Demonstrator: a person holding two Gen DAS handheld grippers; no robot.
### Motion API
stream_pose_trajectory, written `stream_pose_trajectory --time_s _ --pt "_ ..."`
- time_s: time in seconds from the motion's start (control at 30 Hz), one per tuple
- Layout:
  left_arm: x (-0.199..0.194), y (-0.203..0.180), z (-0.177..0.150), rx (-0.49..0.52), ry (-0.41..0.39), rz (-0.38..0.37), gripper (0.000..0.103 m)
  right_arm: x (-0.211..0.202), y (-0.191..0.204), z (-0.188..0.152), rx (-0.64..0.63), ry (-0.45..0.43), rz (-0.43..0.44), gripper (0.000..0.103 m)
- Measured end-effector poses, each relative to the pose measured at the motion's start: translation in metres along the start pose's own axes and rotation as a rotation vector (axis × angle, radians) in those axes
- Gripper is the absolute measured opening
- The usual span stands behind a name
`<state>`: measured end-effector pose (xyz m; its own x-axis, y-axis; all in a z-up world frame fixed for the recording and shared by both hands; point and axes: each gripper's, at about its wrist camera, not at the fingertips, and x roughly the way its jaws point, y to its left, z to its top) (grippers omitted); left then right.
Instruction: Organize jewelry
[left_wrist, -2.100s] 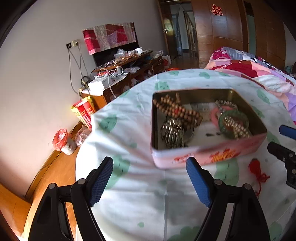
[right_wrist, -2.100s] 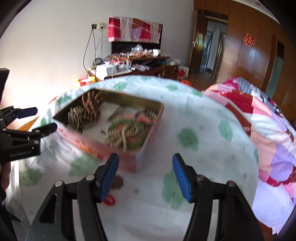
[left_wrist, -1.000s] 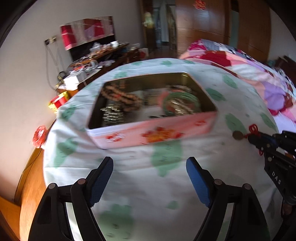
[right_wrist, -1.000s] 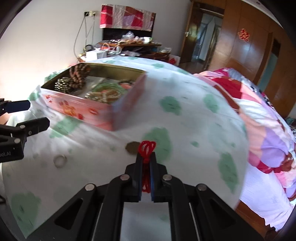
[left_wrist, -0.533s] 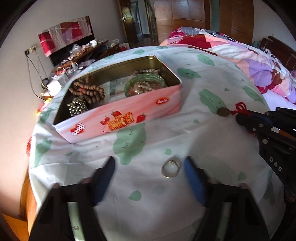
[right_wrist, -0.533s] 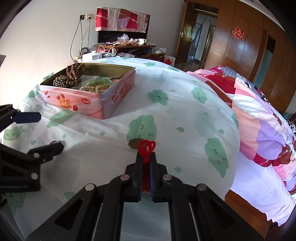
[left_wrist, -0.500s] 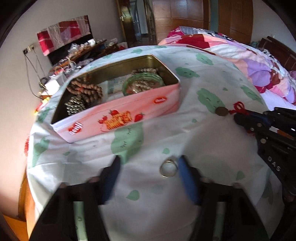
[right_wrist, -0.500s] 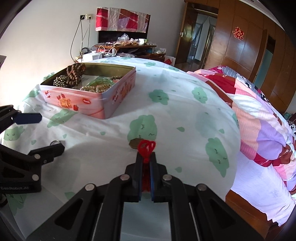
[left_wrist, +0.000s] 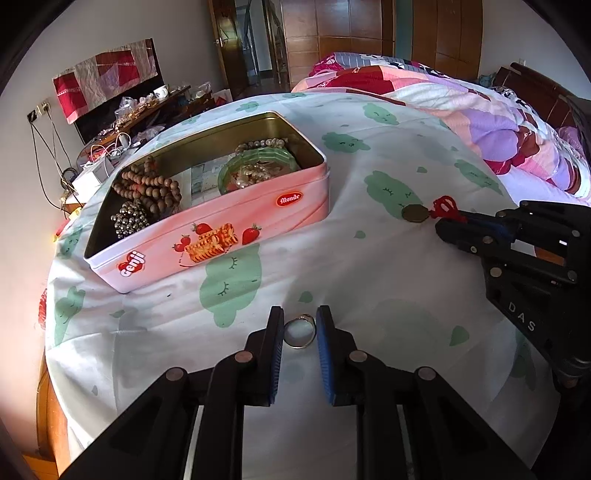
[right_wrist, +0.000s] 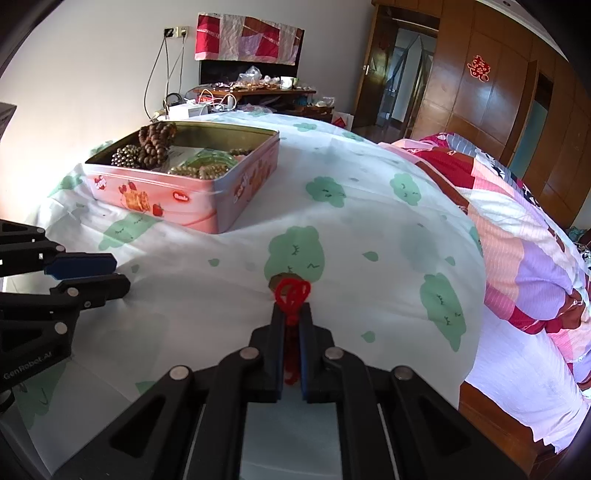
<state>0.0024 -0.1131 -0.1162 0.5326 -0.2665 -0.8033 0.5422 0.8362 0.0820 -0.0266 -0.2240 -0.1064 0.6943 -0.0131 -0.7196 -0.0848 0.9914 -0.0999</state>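
Pink rectangular biscuit tin (left_wrist: 221, 225), lidless: brown wooden bead strands (left_wrist: 149, 186), metallic bead cluster (left_wrist: 129, 219), green bangle (left_wrist: 258, 162) around pale beads. In front of the tin: thin silver ring (left_wrist: 300, 331) on the cloth, left gripper (left_wrist: 300, 325) closed against its sides. To the tin's right: right gripper (right_wrist: 291, 325) clamped on red knotted cord (right_wrist: 291, 295) with bronze coin (left_wrist: 413, 213).

1. The red cord (right_wrist: 291, 295) hides most of the coin (right_wrist: 282, 278) in the right wrist view.
2. Whether the left hand-held gripper (left_wrist: 300, 328) touches the ring (left_wrist: 300, 331) is unclear.

Both wrist views look low and close across the bedsheet (left_wrist: 369, 258); the left faces right-forward, and both share the pink tin (right_wrist: 192, 195).
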Motion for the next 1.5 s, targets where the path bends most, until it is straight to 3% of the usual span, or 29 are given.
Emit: stream_pose_trajectory --time_s 0.07,0.1,0.13,0.47,0.77,0.9,1.0,1.03,1.1,1.13,1.17,1.37,1.5 --pt "-0.002 0.002 0.0 -0.004 -0.004 0.0 0.016 0.0 0.0 0.001 -0.001 -0.001 0.0 0.008" --pt "-0.001 0.003 0.0 -0.007 -0.006 0.003 0.003 0.0 0.001 0.001 -0.002 -0.001 0.001 0.008" --pt "-0.001 0.005 0.0 -0.014 -0.001 -0.005 0.0 -0.001 0.001 0.001 -0.002 -0.002 0.001 0.008" --pt "-0.001 0.016 -0.004 -0.026 -0.005 -0.014 0.0 -0.002 0.005 0.002 -0.018 -0.008 0.005 0.008" --pt "0.0 0.055 -0.009 -0.123 -0.016 0.017 0.0 -0.006 0.005 0.003 -0.017 -0.021 0.011 0.008" --pt "0.0 0.064 -0.009 -0.149 -0.012 -0.009 0.001 -0.008 0.007 0.005 -0.021 -0.031 0.016 0.008" --pt "-0.001 0.059 -0.011 -0.124 -0.011 0.026 0.007 -0.009 0.009 0.007 -0.027 -0.038 0.019 0.008" --pt "-0.002 0.058 -0.012 -0.123 -0.009 0.032 0.014 -0.01 0.01 0.007 -0.028 -0.04 0.02 0.008" --pt "-0.005 0.057 -0.014 -0.124 -0.02 0.041 0.035 -0.011 0.012 0.007 -0.035 -0.044 0.024 0.008" --pt "-0.006 0.058 -0.014 -0.127 -0.026 0.041 0.054 -0.011 0.012 0.008 -0.036 -0.044 0.024 0.008" --pt "-0.009 0.058 -0.015 -0.135 -0.041 0.047 0.06 -0.01 0.013 0.008 -0.037 -0.044 0.026 0.008" --pt "-0.019 0.066 -0.018 -0.156 -0.085 0.028 0.063 -0.01 0.014 0.007 -0.039 -0.044 0.032 0.008" --pt "-0.021 0.077 -0.019 -0.172 -0.099 0.064 0.063 -0.011 0.015 0.007 -0.04 -0.049 0.037 0.008"
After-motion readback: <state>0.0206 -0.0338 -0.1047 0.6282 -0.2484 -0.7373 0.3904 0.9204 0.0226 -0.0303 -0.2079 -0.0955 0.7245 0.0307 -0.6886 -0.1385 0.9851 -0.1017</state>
